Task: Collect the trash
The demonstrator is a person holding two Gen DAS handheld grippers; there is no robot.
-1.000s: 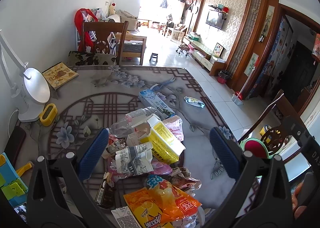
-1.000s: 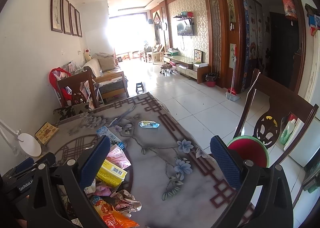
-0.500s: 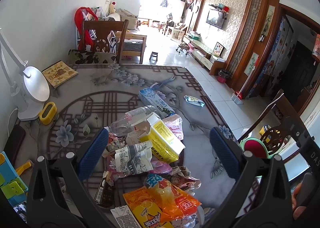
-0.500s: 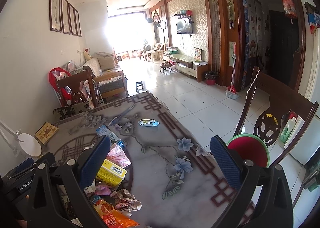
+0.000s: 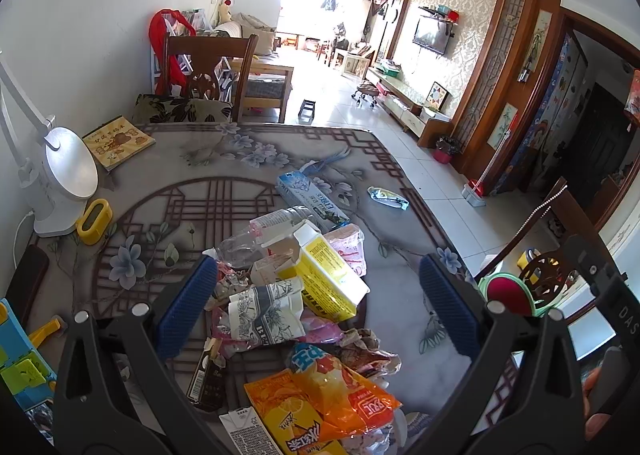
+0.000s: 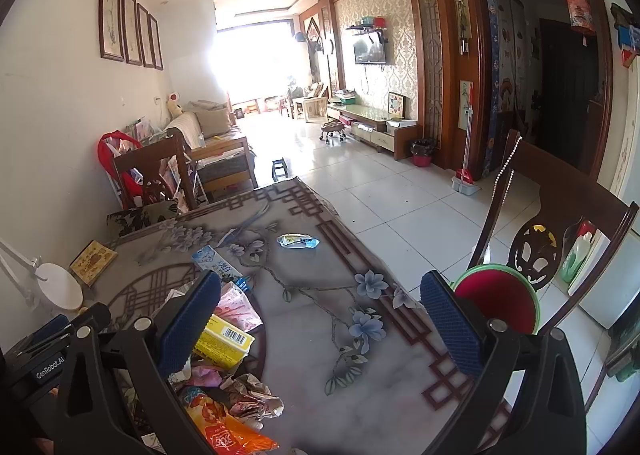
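Note:
A pile of trash lies on the patterned table [image 5: 168, 159]: a yellow carton [image 5: 326, 275], a crushed clear bottle [image 5: 256, 233], a blue-white carton [image 5: 310, 197], a grey printed wrapper [image 5: 266, 313] and an orange snack bag [image 5: 320, 399]. A small blue wrapper [image 5: 387, 197] lies apart near the right edge; it also shows in the right wrist view [image 6: 298, 241]. My left gripper [image 5: 318, 307] is open above the pile. My right gripper [image 6: 320, 325] is open and empty over the table [image 6: 328, 295], right of the yellow carton [image 6: 224, 341].
A white desk lamp [image 5: 60, 179], a yellow holder [image 5: 94, 216] and a book [image 5: 118, 141] stand at the table's left. Wooden chairs stand at the far end [image 5: 208, 71] and at the right [image 6: 560, 223]. A red-and-green bin [image 6: 500, 299] sits beside the table.
Both views have shifted slightly; the left gripper has drifted a little over the pile. Both grippers stay open and nothing has been picked up.

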